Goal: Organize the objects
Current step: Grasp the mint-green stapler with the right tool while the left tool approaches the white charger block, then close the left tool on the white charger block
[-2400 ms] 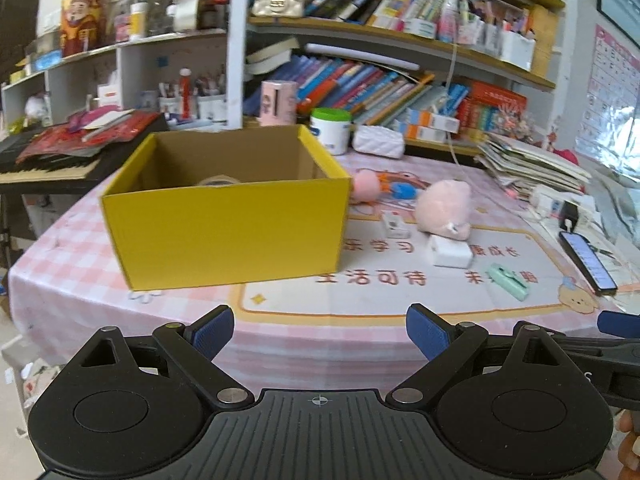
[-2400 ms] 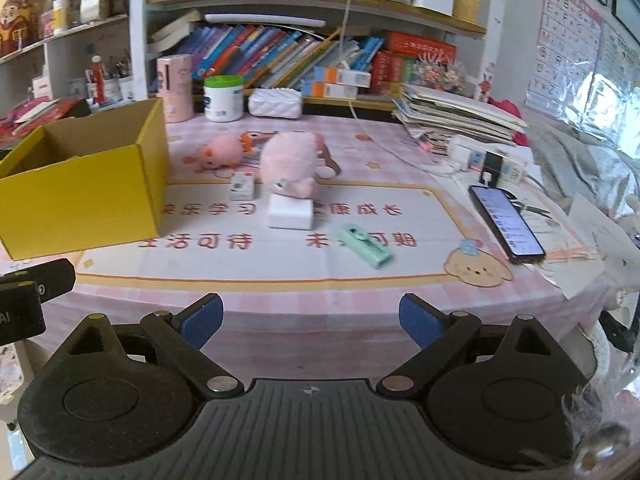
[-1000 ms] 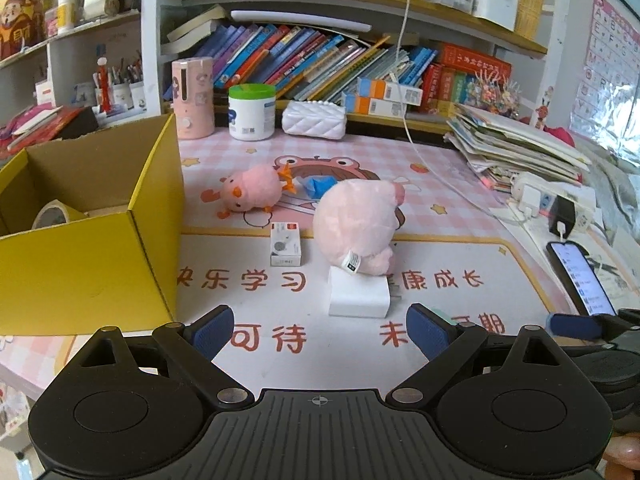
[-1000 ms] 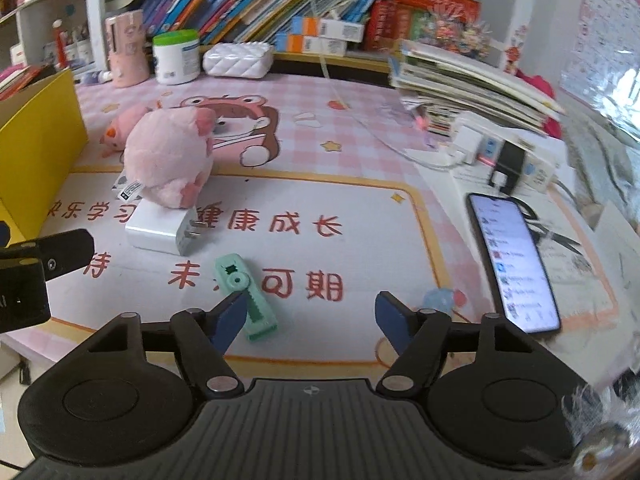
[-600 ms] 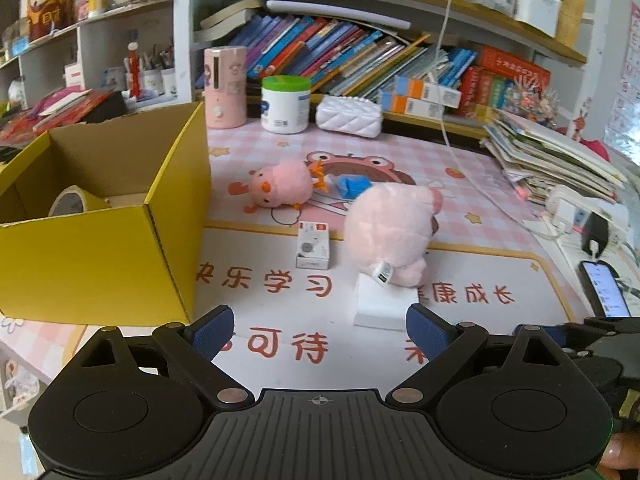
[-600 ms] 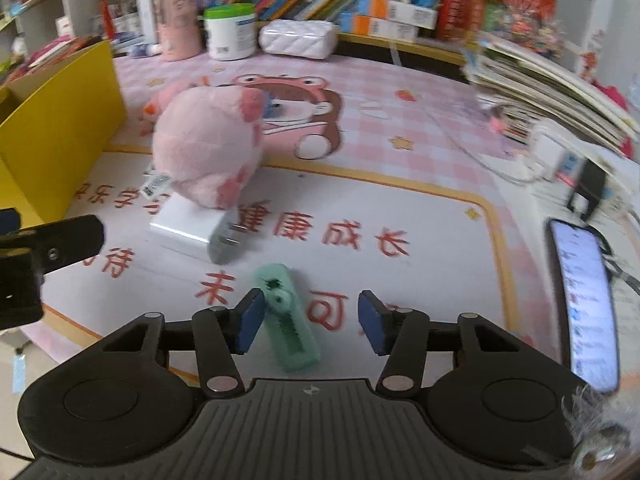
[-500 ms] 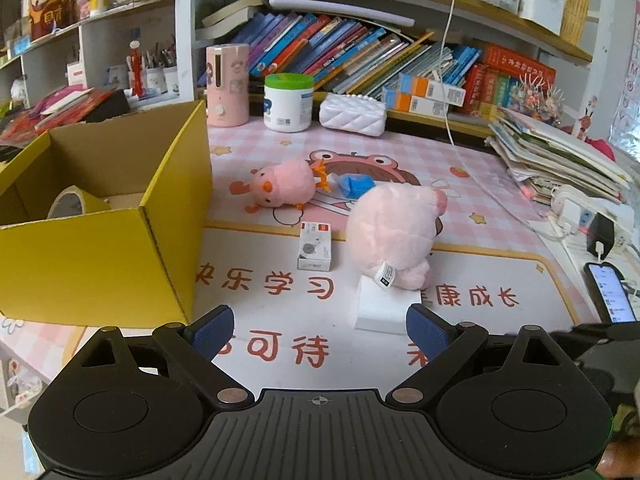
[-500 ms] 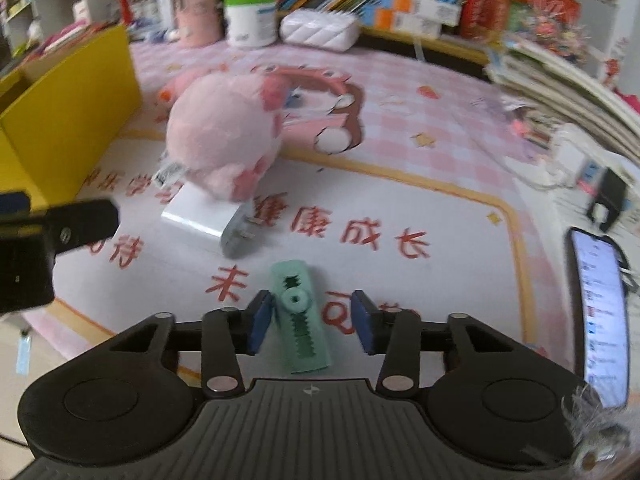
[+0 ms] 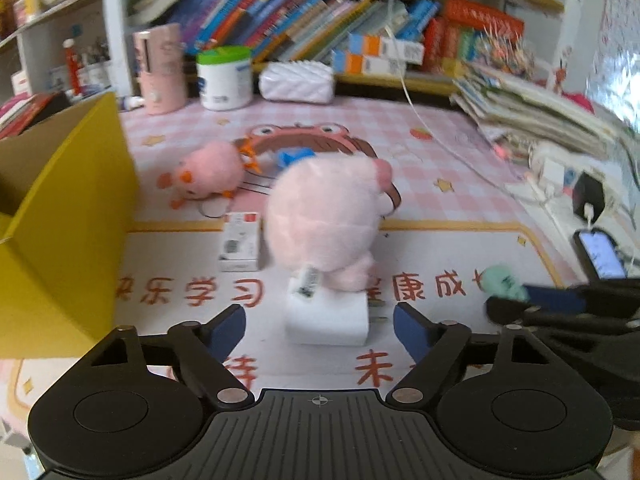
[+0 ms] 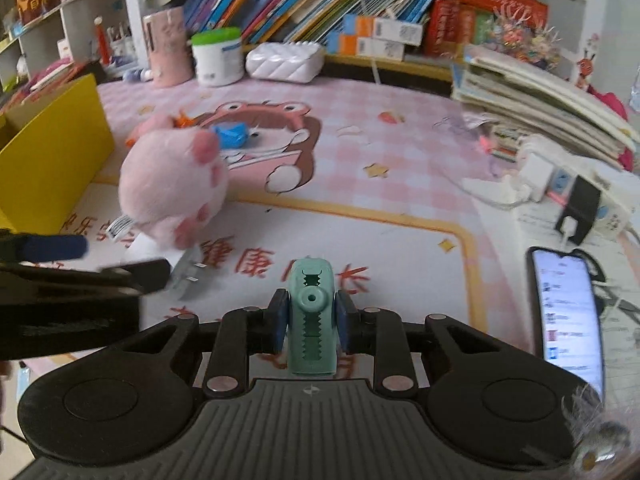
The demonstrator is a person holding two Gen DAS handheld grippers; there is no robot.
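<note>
Right gripper: your right gripper was clenched on the mint-green clip, both blue pads pressed against its sides.
Mint-green clip: it stood lengthwise between your fingers, toothed face up, its round end pointing toward the far edge of the table; whether its underside touched the mat, you could not tell from that view.
Left gripper: your left gripper was closing, its jaws apart, with the white charger between them and the pads clear of it on both sides.
White charger: it lay flat on the mat near the front edge of the table, its metal prongs pointing to your right.
Big pink plush: the pink plush toy sat just behind the charger, its white tag hanging onto the charger's top.
Small box: a small white box lay just left of the big plush.
Small plush: the small pink plush lay farther back, toward the yellow box.
Yellow box: it stood at the left edge of the table, open at the top.
Phone: a phone lay face up with its screen lit, near the right edge.
Back edge: a white tub with a green lid, a pink cylinder and a white quilted pouch stood along it.
</note>
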